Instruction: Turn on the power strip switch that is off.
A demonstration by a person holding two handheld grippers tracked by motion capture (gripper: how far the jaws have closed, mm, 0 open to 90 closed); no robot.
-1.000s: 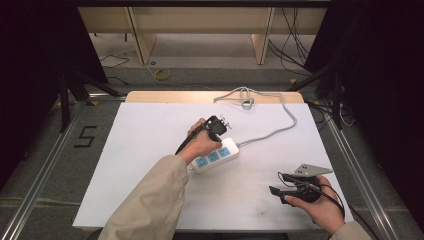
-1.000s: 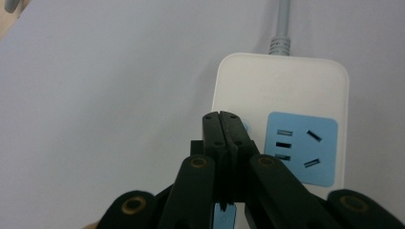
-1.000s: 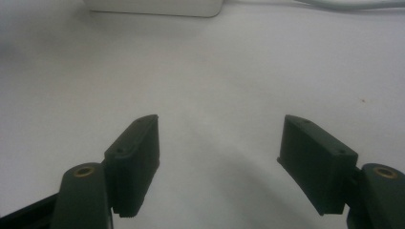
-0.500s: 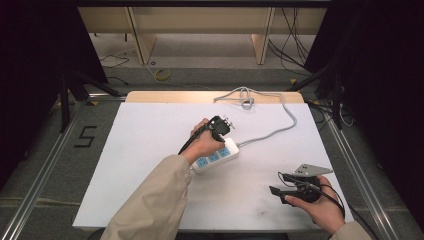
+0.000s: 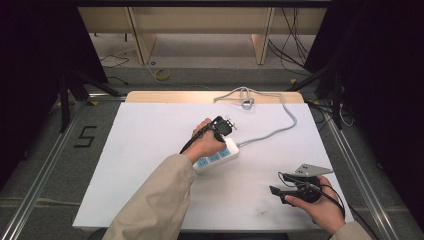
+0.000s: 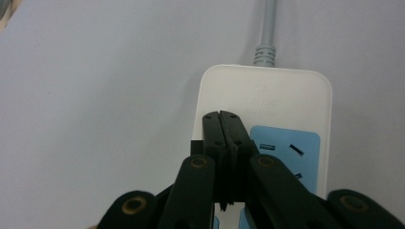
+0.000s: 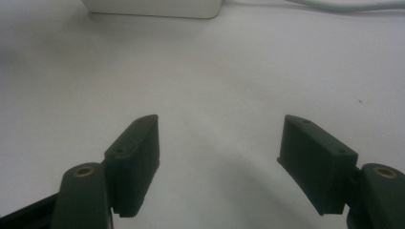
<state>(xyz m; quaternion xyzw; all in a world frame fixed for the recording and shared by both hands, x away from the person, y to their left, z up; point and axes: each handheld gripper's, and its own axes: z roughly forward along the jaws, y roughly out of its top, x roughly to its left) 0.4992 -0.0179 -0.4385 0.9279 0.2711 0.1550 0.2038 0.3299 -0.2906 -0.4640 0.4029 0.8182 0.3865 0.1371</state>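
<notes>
Pressing down over the white power strip (image 5: 216, 159), the left tongs (image 6: 223, 117) have their two black jaws brought fully together, pad against pad, with nothing caught between them. In the left gripper view their joined tips sit over the strip's blank white end, just beside the first blue socket panel (image 6: 285, 148) and a little short of the spot where the grey cable (image 6: 265, 28) enters the casing. From the high view the strip lies slantwise near the middle of the white worktop (image 5: 130, 165), partly covered by the left hand (image 5: 206, 142) and its beige sleeve (image 5: 155, 205). Its cable runs off toward the far right, curves back and ends in a loose coil (image 5: 243, 97) at the far edge of the worktop. The right tongs (image 5: 280, 184) lie low near the right front corner, well apart from the strip, held in the right hand (image 5: 320, 207). Their jaws stand wide apart and empty, with bare worktop between them in the right gripper view (image 7: 219, 167).
</notes>
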